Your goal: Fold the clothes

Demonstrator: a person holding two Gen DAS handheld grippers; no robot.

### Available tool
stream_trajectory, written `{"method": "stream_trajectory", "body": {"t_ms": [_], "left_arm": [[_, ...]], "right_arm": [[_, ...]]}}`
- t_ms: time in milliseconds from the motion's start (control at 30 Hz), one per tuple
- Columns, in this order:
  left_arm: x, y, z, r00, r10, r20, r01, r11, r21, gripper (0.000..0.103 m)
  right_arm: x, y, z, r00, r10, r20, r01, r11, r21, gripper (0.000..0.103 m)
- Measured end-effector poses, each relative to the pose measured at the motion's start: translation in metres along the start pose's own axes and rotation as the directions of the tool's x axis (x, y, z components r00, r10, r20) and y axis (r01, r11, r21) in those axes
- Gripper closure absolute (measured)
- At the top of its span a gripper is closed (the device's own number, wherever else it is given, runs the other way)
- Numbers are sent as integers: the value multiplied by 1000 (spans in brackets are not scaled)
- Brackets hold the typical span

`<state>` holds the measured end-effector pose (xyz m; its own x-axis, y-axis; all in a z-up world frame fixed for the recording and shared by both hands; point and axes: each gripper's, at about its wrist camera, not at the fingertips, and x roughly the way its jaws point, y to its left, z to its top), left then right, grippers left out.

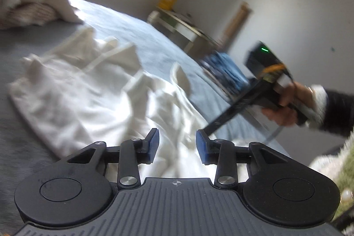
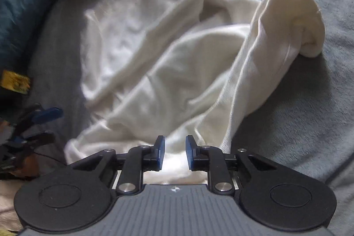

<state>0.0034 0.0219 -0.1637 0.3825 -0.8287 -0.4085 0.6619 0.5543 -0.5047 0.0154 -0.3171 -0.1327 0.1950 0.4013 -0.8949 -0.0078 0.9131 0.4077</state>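
A crumpled white garment (image 1: 93,85) lies on the grey-blue bed cover (image 1: 137,30). It also fills the right wrist view (image 2: 159,59), with one fold standing up at the right. My left gripper (image 1: 177,145) is open and empty just above the garment's near edge. My right gripper (image 2: 175,152) is open and empty over the garment's near hem. In the left wrist view the right tool (image 1: 265,72) is held in a hand at the right, above the bed edge. The left gripper's blue fingertips (image 2: 47,114) show at the left of the right wrist view.
A pile of pale clothes (image 1: 37,1) sits at the far left of the bed. Folded blue clothes (image 1: 225,72) lie at the bed's right edge. A low white table (image 1: 183,25) stands by the wall. A blue bolster (image 2: 26,8) lies at the left.
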Motion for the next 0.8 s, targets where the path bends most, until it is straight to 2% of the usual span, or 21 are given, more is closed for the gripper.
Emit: {"method": "stream_trajectory", "body": {"t_ms": [33, 67, 133, 233, 367, 433, 500, 533, 567, 600, 633, 667, 800], "left_arm": [[2, 1, 3, 999, 47, 10, -47, 999, 20, 56], [4, 2, 5, 995, 94, 20, -95, 995, 43, 53], [18, 2, 7, 987, 157, 19, -158, 982, 102, 50], [50, -3, 5, 970, 243, -7, -236, 949, 210, 45], [88, -11, -4, 937, 350, -7, -327, 883, 338, 44], [94, -7, -9, 929, 370, -23, -338, 871, 356, 45], [100, -3, -15, 921, 388, -39, -347, 861, 371, 48], [102, 0, -17, 921, 387, -51, -343, 864, 368, 59], [102, 3, -19, 921, 386, -52, -342, 866, 364, 68], [101, 6, -21, 921, 385, -50, -343, 868, 359, 73], [98, 7, -21, 924, 381, -38, -345, 871, 349, 89], [94, 8, -20, 926, 378, -25, -349, 876, 332, 95], [74, 15, -13, 933, 358, 28, -353, 904, 240, 99]], "right_arm": [[-10, -1, 4, 996, 53, 72, -53, 999, 4, 68], [-17, 0, 8, 988, 68, 141, -68, 998, 0, 56], [-31, 0, 16, 958, 89, 271, -89, 996, -12, 47], [-16, 4, 47, 930, -1, 367, 1, 1000, 1, 41], [32, 11, 94, 895, -182, 408, 196, 981, 6, 37], [57, 12, 109, 879, -251, 405, 279, 960, -12, 38], [79, 10, 119, 863, -302, 404, 338, 941, -20, 43], [83, 8, 120, 861, -298, 413, 336, 942, -20, 56], [86, 7, 120, 859, -292, 420, 330, 944, -19, 76], [84, 5, 119, 858, -280, 430, 314, 949, -8, 83], [80, 6, 115, 854, -267, 447, 296, 955, 6, 91], [74, 6, 111, 847, -246, 470, 276, 961, 6, 94], [44, 20, 89, 811, -154, 564, 201, 979, -22, 95]]}}
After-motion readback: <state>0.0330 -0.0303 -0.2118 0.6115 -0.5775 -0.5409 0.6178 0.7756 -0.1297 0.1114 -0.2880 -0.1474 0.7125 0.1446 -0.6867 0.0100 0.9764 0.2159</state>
